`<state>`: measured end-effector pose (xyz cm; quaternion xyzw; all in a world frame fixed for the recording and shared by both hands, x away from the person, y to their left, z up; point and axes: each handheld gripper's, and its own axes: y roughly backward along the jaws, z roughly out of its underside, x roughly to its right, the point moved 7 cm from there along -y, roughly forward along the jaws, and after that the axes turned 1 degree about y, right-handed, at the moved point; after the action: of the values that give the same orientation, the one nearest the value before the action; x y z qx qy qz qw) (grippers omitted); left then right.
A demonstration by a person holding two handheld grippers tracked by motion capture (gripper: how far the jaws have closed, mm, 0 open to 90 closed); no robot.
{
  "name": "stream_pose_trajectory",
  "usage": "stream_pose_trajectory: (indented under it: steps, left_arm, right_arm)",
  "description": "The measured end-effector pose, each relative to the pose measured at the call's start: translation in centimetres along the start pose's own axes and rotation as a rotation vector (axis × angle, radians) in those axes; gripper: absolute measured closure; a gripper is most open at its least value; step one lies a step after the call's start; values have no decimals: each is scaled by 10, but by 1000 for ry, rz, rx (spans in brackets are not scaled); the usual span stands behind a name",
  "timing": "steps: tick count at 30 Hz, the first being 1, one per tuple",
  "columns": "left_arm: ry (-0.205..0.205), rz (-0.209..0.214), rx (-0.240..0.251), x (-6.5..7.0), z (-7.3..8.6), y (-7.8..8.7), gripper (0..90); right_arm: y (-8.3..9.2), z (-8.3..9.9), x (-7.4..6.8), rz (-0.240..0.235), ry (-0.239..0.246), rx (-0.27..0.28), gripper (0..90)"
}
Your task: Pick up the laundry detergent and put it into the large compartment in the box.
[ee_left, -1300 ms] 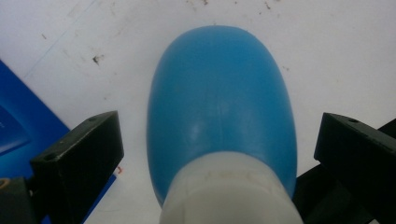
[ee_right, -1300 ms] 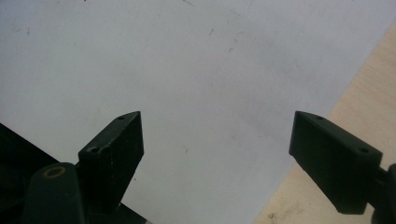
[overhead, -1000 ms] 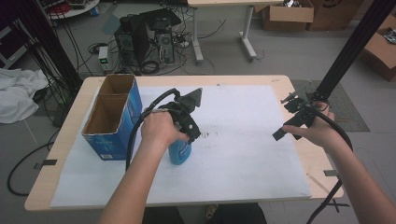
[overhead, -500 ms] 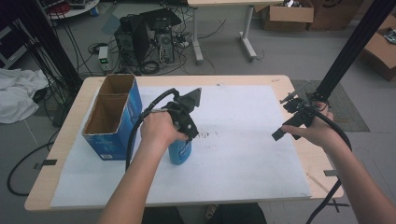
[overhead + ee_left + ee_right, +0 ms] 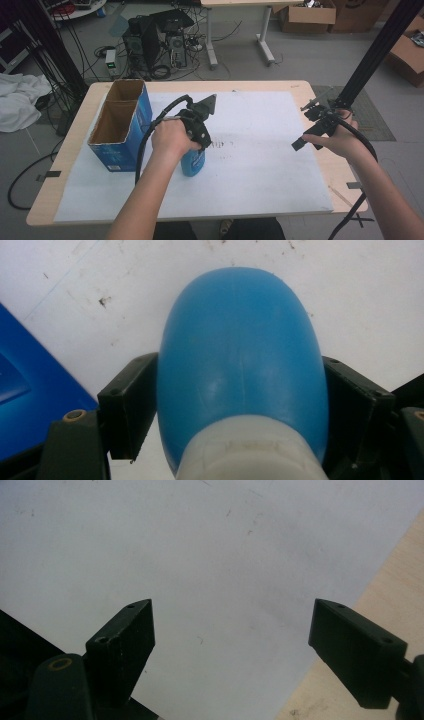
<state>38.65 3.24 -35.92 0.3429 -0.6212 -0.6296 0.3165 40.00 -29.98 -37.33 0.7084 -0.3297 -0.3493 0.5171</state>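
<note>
Left of frame centre on the white sheet (image 5: 260, 165), stood upright with the left gripper (image 5: 240, 405) just closed from above, 2 jaws pinching the blue bottle (image 5: 240, 350) for lifting toward the blue box (image 5: 120, 127); right gripper (image 5: 232, 645) idle, spread.

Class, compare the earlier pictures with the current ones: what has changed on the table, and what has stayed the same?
The left gripper has just been closing its jaws on the blue bottle, and both now press its sides. The bottle, the blue box and the right gripper, open over the white sheet, stayed in place.
</note>
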Motion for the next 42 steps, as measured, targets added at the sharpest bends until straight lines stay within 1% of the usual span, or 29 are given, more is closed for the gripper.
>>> stream_pose_trajectory:
  steps: [3,5,8,10,17,23,34,38,39,42]
  left_arm:
    - [-2,1,-4,0,0,1,267]
    - [3,-6,3,-1,0,1,279]
    - [2,-1,1,0,-1,1,287]
    - [-2,2,2,1,-1,0,313]
    - [2,0,-11,1,-2,-1,325]
    - [1,-2,-15,0,-2,-1,367]
    - [10,4,-19,0,-3,-1,373]
    - [7,6,-36,-2,-4,-1,375]
    - [13,5,-41,-3,-4,0,376]
    - [14,4,-41,-3,-5,0,378]
  right_arm:
    - [0,0,1,1,-1,1,188]
    - [1,1,1,0,-3,2,188]
    - [1,0,1,0,0,3,188]
    - [1,0,1,-1,1,2,189]
    - [-1,0,1,-4,-1,-2,190]
    - [-1,0,2,-3,-5,-1,190]
    - [-3,-1,2,-5,-2,-3,190]
    - [-4,-1,3,-7,-3,-6,191]
    - [-3,-1,3,-7,-5,-3,191]
    - [-3,-1,3,-6,-5,-4,192]
